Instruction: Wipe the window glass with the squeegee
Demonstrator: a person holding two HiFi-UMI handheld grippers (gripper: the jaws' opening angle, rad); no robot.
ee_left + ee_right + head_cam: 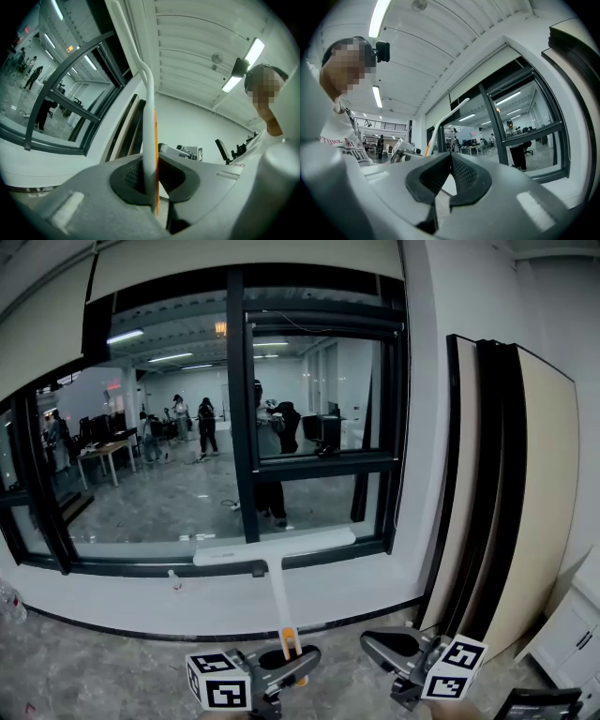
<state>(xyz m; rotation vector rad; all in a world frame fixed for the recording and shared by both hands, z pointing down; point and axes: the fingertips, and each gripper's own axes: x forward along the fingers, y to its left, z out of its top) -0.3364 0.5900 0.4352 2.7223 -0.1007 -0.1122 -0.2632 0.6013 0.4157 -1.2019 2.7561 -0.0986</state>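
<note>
A white squeegee (275, 547) has its long blade lying across the bottom of the window glass (169, 456), against the dark lower frame. Its white handle with an orange end (291, 641) runs down into my left gripper (286, 662), which is shut on it. In the left gripper view the handle (149, 136) rises straight up from between the pads. My right gripper (386, 649) is to the right of the handle, apart from it, with its jaws closed and nothing between them. The right gripper view shows the squeegee (440, 123) off to the left.
The white sill (187, 592) lies below the black window frame (236, 399). A stack of tall panels (506, 493) leans against the wall on the right. People and desks show beyond the glass. A white cabinet (572, 638) stands at the lower right.
</note>
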